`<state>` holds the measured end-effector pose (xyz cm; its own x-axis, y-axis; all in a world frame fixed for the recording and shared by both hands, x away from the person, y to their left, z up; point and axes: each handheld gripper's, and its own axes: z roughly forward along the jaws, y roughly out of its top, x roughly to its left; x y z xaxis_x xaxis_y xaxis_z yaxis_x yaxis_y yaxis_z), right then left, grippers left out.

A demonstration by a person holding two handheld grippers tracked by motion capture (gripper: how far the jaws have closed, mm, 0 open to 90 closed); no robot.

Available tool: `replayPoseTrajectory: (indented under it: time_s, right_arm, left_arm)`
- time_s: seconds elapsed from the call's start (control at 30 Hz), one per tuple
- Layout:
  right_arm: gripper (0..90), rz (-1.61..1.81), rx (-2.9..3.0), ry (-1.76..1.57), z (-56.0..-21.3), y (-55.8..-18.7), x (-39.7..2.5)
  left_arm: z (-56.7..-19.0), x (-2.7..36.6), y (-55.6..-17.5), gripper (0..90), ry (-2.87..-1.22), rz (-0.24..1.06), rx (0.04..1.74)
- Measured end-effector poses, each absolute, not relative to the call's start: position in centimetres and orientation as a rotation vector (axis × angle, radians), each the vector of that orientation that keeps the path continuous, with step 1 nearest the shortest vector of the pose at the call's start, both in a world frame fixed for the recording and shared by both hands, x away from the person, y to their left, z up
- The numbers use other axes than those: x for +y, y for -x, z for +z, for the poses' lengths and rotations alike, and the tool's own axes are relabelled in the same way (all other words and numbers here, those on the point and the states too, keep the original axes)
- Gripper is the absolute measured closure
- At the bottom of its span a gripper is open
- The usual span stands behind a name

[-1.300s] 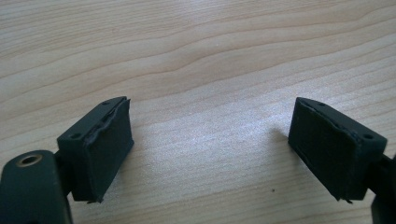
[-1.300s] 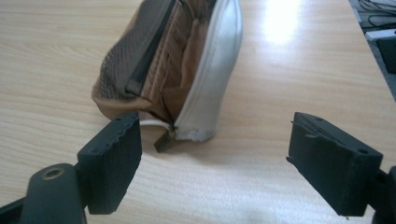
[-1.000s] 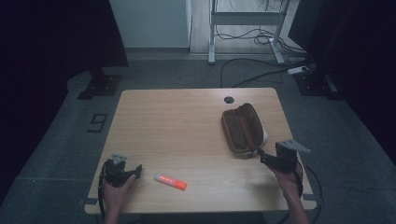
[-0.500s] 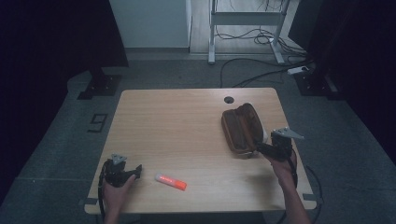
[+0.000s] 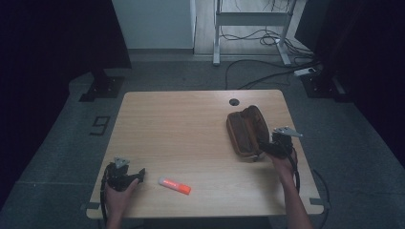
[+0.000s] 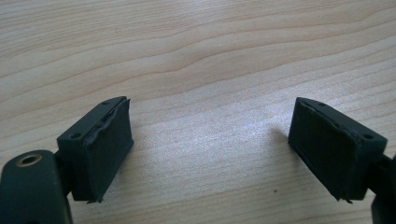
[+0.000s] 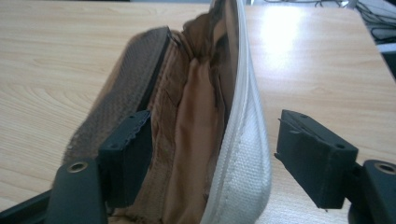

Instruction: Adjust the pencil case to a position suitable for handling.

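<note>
A brown zip pouch lies open on the right side of the wooden table. My right gripper is at the pouch's near end, open. In the right gripper view the pouch gapes, showing its tan lining. Its pale right wall stands between the jaws of that gripper; the left jaw sits at the opening and the right jaw is outside. An orange marker lies near the front edge. My left gripper rests left of the marker, open over bare wood.
A round cable hole is in the table's far edge, behind the pouch. Cables and a metal stand are on the floor beyond the table. Dark floor surrounds the table.
My right gripper has moved forward and left from the table's right edge up to the pouch's near end. The left gripper and the marker have stayed put.
</note>
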<state>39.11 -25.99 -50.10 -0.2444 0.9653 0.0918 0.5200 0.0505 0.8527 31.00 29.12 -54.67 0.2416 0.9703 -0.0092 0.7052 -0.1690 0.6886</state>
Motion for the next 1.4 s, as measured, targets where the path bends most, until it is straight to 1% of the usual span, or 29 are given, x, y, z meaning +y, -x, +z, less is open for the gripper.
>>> replayPoseTrajectory:
  time_s: [0.17, 0.27, 0.33, 0.37, 0.4, 0.47, 0.5, 0.6, 0.63, 0.67, 0.8, 0.93, 1.0, 1.4]
  right_arm:
    - [29.3, 1.093, 1.842, -1.518, -51.4, -39.6, -25.9]
    - [32.7, 1.072, 1.848, -1.534, -51.9, -39.8, -25.9]
    - [38.5, 1.081, 1.851, -1.527, -52.4, -39.9, -26.0]
    - [38.5, 1.081, 1.851, -1.527, -52.4, -39.9, -26.0]
    - [42.6, 1.071, 1.859, -1.533, -52.7, -40.0, -26.1]
    - [47.8, 1.066, 1.860, -1.536, -53.0, -40.0, -26.2]
    - [48.5, 1.069, 1.859, -1.540, -53.1, -40.1, -26.2]
    - [54.9, 1.092, 1.868, -1.555, -53.3, -40.2, -26.4]
    - [54.9, 1.092, 1.868, -1.555, -53.3, -40.2, -26.4]
    - [59.9, 1.102, 1.872, -1.555, -53.4, -40.2, -26.4]
    - [70.3, 1.104, 1.864, -1.551, -53.5, -40.1, -26.3]
    - [77.1, 1.133, 1.836, -1.585, -53.6, -40.1, -26.8]
    - [79.3, 1.160, 1.820, -1.609, -53.6, -40.1, -27.1]
    - [81.6, 1.207, 1.805, -1.617, -53.4, -40.0, -27.5]
  left_arm:
    - [-54.7, 29.1, -31.0, 13.4, -1.945, 0.599, 1.525]
    - [-54.7, 29.1, -31.0, 13.5, -1.945, 0.599, 1.525]
    - [-54.7, 29.1, -31.0, 13.5, -1.945, 0.599, 1.525]
    - [-54.7, 29.1, -31.0, 13.5, -1.945, 0.599, 1.525]
    - [-54.7, 29.1, -31.0, 13.5, -1.945, 0.599, 1.525]
    - [-54.7, 29.1, -31.0, 13.5, -1.947, 0.598, 1.525]
    - [-54.7, 29.1, -31.0, 13.5, -1.946, 0.598, 1.525]
    - [-54.7, 29.1, -31.0, 13.6, -1.946, 0.598, 1.525]
    - [-54.7, 29.1, -31.0, 13.6, -1.946, 0.598, 1.525]
    - [-54.7, 29.1, -31.0, 13.6, -1.946, 0.598, 1.525]
    - [-54.6, 29.1, -31.0, 13.7, -1.951, 0.597, 1.523]
    - [-54.6, 29.1, -31.0, 13.7, -1.952, 0.597, 1.522]
    - [-54.6, 29.1, -31.0, 13.7, -1.952, 0.597, 1.522]
    - [-54.6, 29.1, -31.0, 13.7, -1.950, 0.597, 1.523]
